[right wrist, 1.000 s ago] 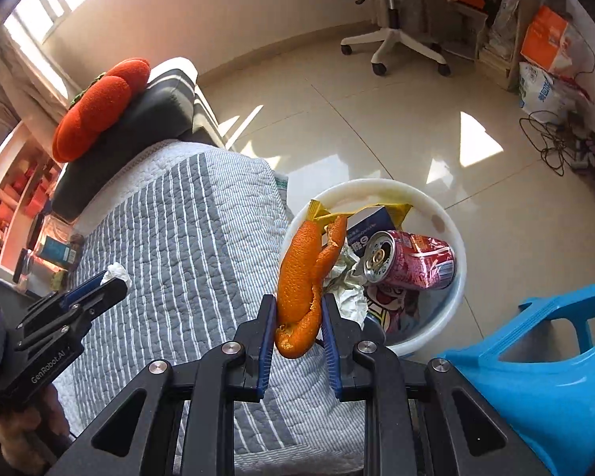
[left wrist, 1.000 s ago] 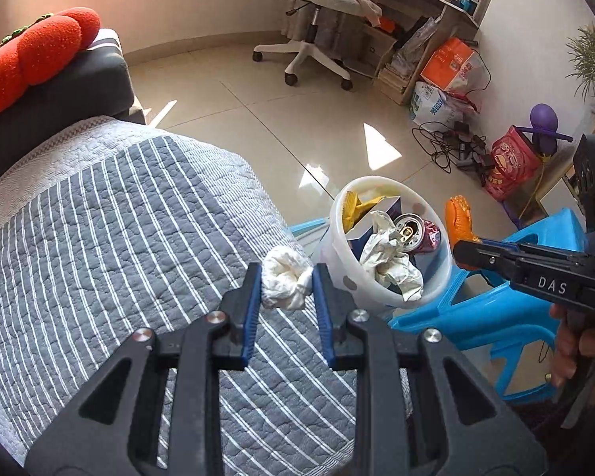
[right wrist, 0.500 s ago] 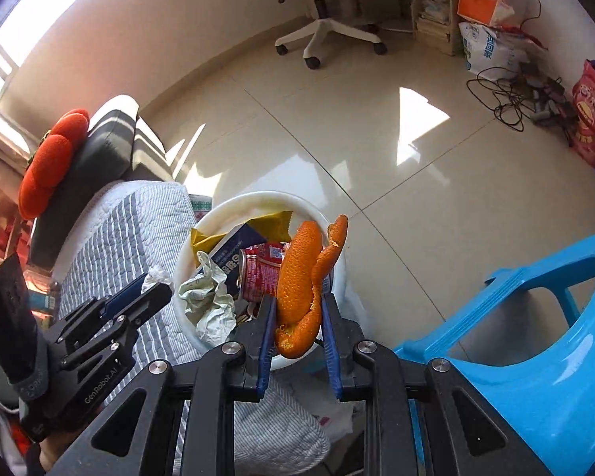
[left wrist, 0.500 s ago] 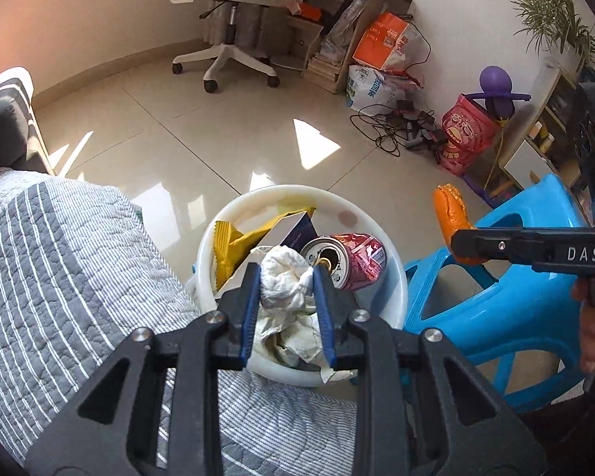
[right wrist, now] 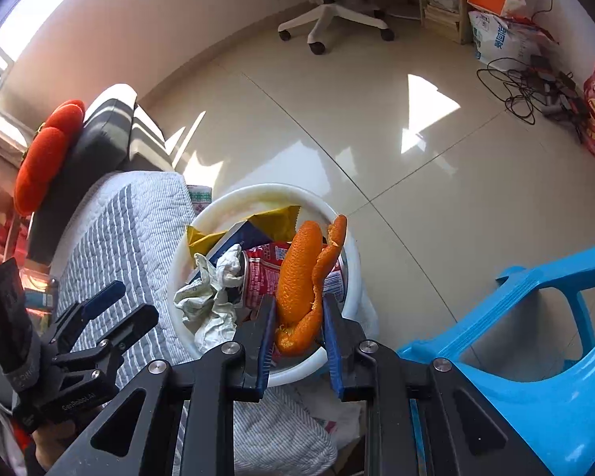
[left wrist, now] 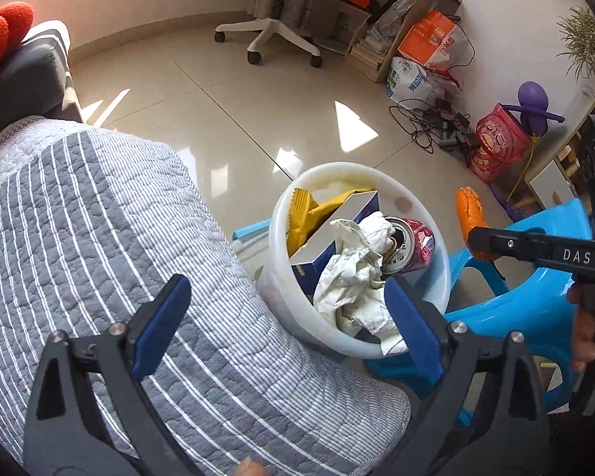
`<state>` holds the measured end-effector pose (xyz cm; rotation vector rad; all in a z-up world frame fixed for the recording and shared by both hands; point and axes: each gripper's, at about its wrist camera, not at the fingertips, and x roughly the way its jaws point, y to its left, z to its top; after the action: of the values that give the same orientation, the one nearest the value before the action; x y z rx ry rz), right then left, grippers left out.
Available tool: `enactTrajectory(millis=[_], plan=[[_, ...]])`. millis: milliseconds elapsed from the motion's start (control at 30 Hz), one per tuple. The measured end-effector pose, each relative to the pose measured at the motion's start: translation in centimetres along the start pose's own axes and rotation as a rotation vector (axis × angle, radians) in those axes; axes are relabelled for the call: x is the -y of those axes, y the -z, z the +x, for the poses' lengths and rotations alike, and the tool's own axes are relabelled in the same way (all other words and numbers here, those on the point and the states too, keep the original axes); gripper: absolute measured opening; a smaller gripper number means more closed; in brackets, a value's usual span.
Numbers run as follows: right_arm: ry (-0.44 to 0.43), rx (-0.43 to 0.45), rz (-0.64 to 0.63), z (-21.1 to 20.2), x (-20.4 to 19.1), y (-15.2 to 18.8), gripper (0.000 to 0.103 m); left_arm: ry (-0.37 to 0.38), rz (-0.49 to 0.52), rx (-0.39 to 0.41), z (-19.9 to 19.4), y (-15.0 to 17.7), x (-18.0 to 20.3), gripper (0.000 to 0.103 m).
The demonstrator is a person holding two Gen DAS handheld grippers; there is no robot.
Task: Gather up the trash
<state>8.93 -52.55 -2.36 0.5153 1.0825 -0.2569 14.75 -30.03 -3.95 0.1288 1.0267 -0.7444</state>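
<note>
A white round bin (left wrist: 279, 238) stands beside the quilt, filled with a yellow wrapper, a blue carton, a red can (left wrist: 414, 246) and crumpled paper (left wrist: 349, 289). A small white tissue wad (left wrist: 378, 228) rests on top of that trash. My left gripper (left wrist: 285, 283) hovers over the bin's near rim, its jaws opening wide with nothing between the pads. My right gripper (right wrist: 297, 305) is shut on a long orange peel (right wrist: 297, 269) and holds it above the bin (right wrist: 178, 273). In the left wrist view, the peel (left wrist: 470, 214) sticks up from the right gripper's black fingers (left wrist: 507, 244).
A grey striped quilt (left wrist: 99, 218) covers the seat left of the bin. A blue plastic stool (right wrist: 535, 337) stands close on the bin's right. Across the tiled floor are an office chair (left wrist: 281, 27), tangled cables (left wrist: 436, 119) and bags along the wall.
The left gripper went from shut on the tissue wad to wide open, and the wad now lies in the bin. The right gripper carried the peel over the bin.
</note>
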Motion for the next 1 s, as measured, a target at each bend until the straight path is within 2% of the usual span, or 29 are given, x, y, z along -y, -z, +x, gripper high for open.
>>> enactTrajectory(millis=[267, 300, 333, 400, 567, 733, 833, 900, 1000], plan=[[-0.006, 0.022, 0.030, 1.7, -0.8, -1.4, 0.026, -0.112, -0.025, 0.015, -2.5, 1.7, -3.2, 0.102], [-0.012, 0.025, 0.040, 1.8, -0.8, -1.5, 0.034, -0.116, -0.023, 0.016, -2.9, 1.9, -3.4, 0.102], [-0.012, 0.031, 0.049, 1.7, -0.7, -1.5, 0.047, -0.121, -0.023, 0.016, -3.2, 2.1, -3.7, 0.102], [-0.003, 0.061, 0.060, 1.1, -0.6, -1.7, 0.059, -0.128, -0.023, 0.014, -3.9, 2.5, -4.2, 0.102], [-0.003, 0.098, 0.044, -0.8, -1.6, -1.3, 0.060, -0.127, -0.029, 0.024, -5.7, 3.1, -5.0, 0.102], [-0.016, 0.115, 0.002, -3.2, -3.8, 0.7, 0.063, -0.130, -0.028, 0.051, -8.2, 4.2, -4.9, 0.102], [-0.019, 0.140, -0.045, -5.0, -6.0, 2.3, 0.069, -0.169, -0.040, 0.057, -10.0, 5.2, -5.1, 0.102], [0.012, 0.149, -0.098, -6.1, -7.9, 3.3, 0.071, -0.199, -0.055, 0.054, -11.5, 5.8, -5.5, 0.102], [0.019, 0.190, -0.183, -8.5, -10.5, 5.0, 0.074, -0.241, -0.080, 0.095, -14.4, 6.6, -6.4, 0.102]])
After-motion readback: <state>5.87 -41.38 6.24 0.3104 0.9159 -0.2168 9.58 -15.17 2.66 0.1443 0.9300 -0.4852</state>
